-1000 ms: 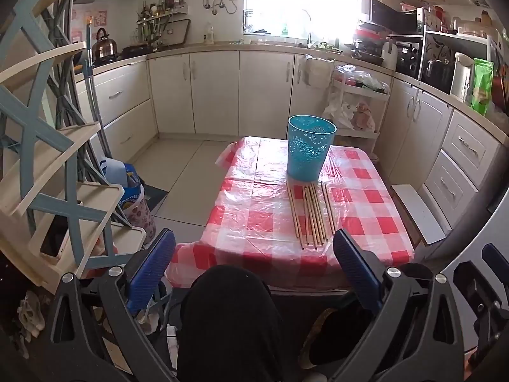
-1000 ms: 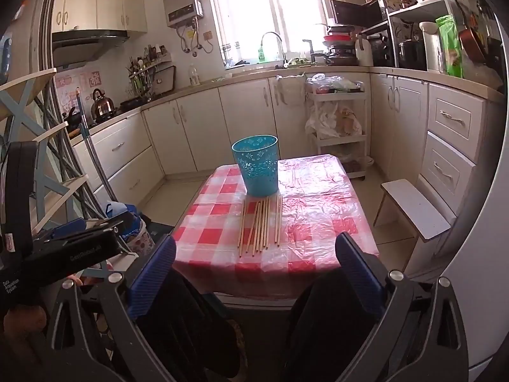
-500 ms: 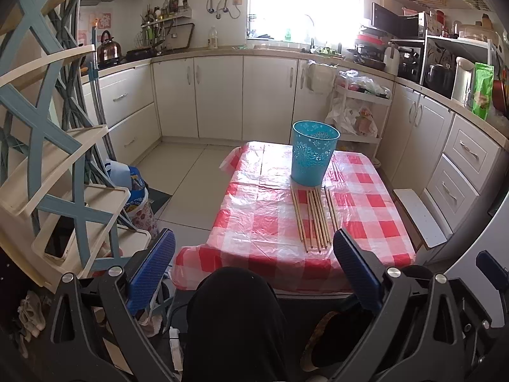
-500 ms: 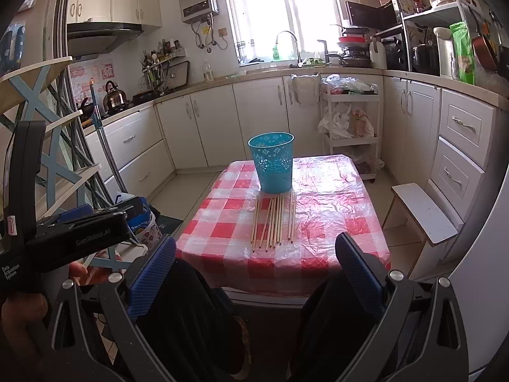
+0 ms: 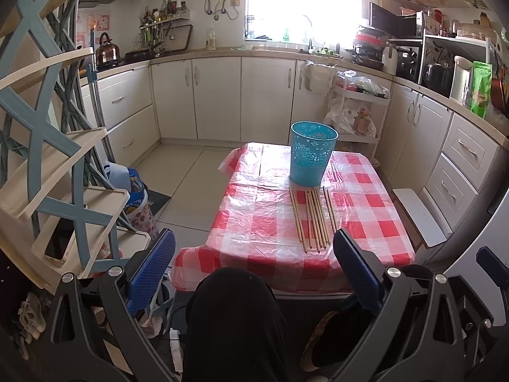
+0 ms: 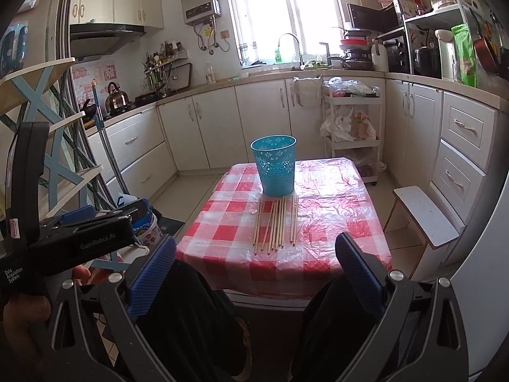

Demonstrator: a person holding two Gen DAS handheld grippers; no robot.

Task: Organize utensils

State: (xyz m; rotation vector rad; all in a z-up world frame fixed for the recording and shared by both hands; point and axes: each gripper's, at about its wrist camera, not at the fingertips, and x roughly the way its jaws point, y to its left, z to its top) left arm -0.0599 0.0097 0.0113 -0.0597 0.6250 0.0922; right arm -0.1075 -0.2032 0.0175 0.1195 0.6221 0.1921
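From the left wrist view I see my left gripper [image 5: 251, 267] held short of the worktop [image 5: 261, 222], its blue fingers [image 5: 152, 264] spread wide and released, nothing between them. The right gripper [image 6: 253, 270] is the same: fingers [image 6: 359, 270] parted, holding nothing, short of the near edge of the worktop.

The chopsticks [image 5: 313, 218] lie in a loose row on the red-and-white checked cloth, roughly parallel, their far ends running up to the foot of the blue basket [image 5: 311, 156]. I cannot count them with confidence; several lie so close that they merge, and in the right wrist view [image 6: 276, 224] a few cross or overlap. More thin sticks seem to lie to the right of the basket in the left view, but the basket hides most of them. The basket [image 6: 275, 167] stands upright towards the far half of the worktop; I cannot see its inside.

A dark knee [image 5: 235, 318] fills the space between the left fingers and covers the near edge of the worktop. In the right view both legs block the lower frame. The left gripper's body shows at the left edge of the right view [image 6: 79, 242], with part of a hand beneath it, mostly cut off.

The shelf rack [image 5: 47, 159] at the left is cropped by the frame.
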